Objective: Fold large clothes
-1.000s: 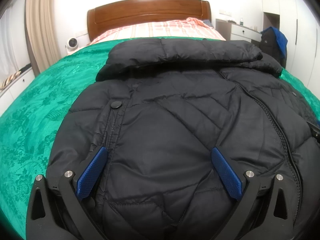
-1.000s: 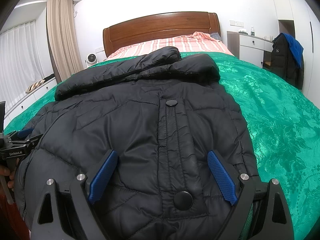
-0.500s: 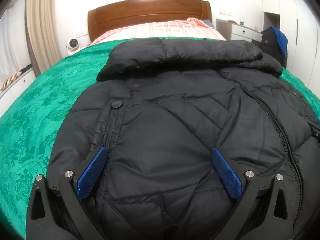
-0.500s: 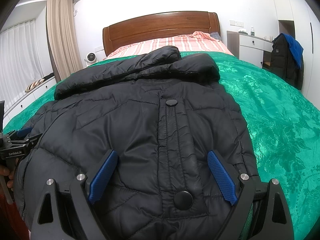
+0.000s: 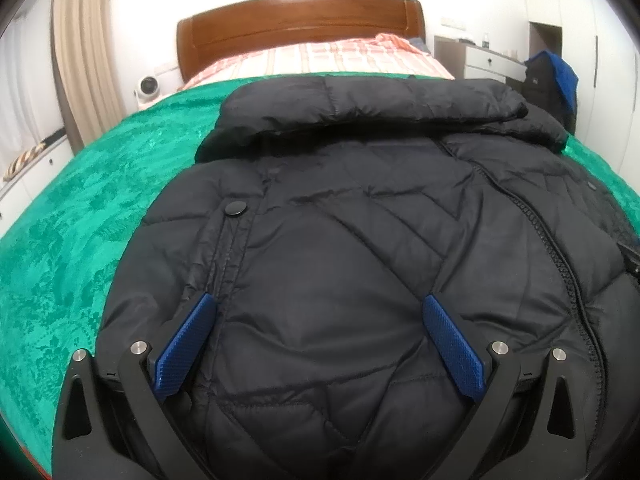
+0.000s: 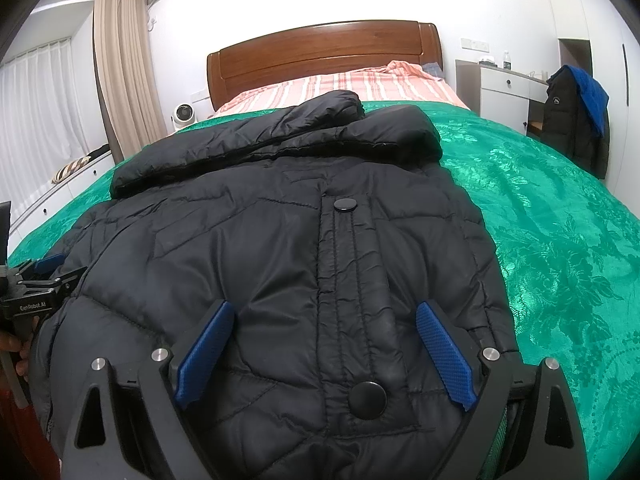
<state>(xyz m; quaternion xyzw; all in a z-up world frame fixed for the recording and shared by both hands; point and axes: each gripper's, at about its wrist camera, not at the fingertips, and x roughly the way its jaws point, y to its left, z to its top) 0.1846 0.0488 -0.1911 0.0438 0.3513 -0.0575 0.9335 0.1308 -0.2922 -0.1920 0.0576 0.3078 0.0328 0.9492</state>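
Observation:
A large black quilted puffer jacket (image 5: 360,220) lies spread on a green bedspread (image 5: 80,208), collar toward the headboard. It also shows in the right wrist view (image 6: 280,240), with its snap-button placket (image 6: 346,204) facing up. My left gripper (image 5: 318,308) is open, its blue pads wide apart over the jacket's near left hem. My right gripper (image 6: 325,316) is open over the near right hem, astride the placket. The left gripper also shows at the left edge of the right wrist view (image 6: 36,280).
The green bedspread (image 6: 560,240) stretches to the right of the jacket. A striped pink sheet (image 6: 340,84) and a wooden headboard (image 6: 320,52) lie beyond. A white dresser (image 6: 504,84) and a chair hung with dark and blue clothes (image 6: 576,120) stand at the right.

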